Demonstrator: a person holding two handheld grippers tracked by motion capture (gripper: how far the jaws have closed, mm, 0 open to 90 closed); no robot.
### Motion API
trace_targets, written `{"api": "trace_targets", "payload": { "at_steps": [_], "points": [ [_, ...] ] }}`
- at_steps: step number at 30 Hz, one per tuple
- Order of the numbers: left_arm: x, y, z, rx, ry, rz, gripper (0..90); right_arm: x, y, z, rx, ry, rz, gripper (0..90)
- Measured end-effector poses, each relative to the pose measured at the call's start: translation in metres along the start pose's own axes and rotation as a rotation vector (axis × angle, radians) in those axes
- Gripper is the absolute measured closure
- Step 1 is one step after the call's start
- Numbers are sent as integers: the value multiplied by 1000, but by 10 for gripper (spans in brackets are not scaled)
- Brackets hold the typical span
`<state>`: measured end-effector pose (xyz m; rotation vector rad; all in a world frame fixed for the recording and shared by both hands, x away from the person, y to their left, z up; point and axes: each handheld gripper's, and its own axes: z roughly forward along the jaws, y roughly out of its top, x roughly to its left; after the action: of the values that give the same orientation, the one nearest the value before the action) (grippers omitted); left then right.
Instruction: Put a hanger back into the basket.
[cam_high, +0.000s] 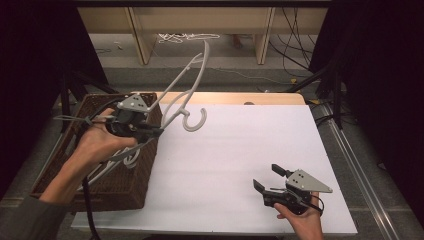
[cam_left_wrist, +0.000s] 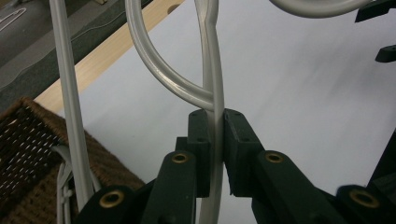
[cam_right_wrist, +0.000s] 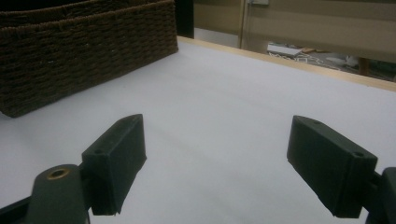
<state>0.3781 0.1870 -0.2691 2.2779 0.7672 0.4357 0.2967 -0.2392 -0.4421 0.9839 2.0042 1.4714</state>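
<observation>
Hangers are the work: we see the left gripper (cam_high: 159, 132) clamped on a white hanger (cam_high: 192, 82), lifted above the wicker basket (cam_high: 145, 165) at nine o'clock, its hook (cam_high: 196, 122) dangling over the white table (cam_high: 240, 150). More hangers (cam_high: 127, 159) lie in the basket. At five o'clock the right gripper (cam_high: 265, 176) rests low, jaws wide apart, gripping nothing.

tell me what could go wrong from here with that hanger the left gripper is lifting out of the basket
The left gripper pinches the white hanger on one thin bar, far from its raised end, so it may swivel or slip. More hangers lie in the wicker basket just below and could snag. The right gripper is open and apart, giving no support.
</observation>
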Motion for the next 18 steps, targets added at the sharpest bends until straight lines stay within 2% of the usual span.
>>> {"api": "trace_targets", "payload": {
  "at_steps": [5, 6, 9, 12, 14, 16, 17, 18],
  "points": [
    [12, -16, -10, 1, 22, 8, 818, 0, 0, 0, 1, -2, -1, 203],
    [14, -21, -11, 0, 31, -11, 818, 0, 0, 0, 0, 0, 0, 203],
    [21, -32, -13, 13, 50, -24, 818, 0, 0, 0, -3, -6, -3, 203],
    [25, -42, -15, 9, 37, -7, 818, 0, 0, 0, -2, -12, -7, 203],
    [29, -50, -16, 6, 44, -10, 818, 0, 0, -1, 2, -14, -5, 203],
    [32, -57, -15, 2, 28, -12, 818, 0, 1, -1, 3, -14, -4, 203],
    [34, -61, -15, 8, 22, -26, 818, 0, 1, -1, 4, -15, -6, 203],
    [36, -64, -15, 10, 31, -16, 818, 0, 0, -1, 5, -18, -5, 203]
  ]
}}
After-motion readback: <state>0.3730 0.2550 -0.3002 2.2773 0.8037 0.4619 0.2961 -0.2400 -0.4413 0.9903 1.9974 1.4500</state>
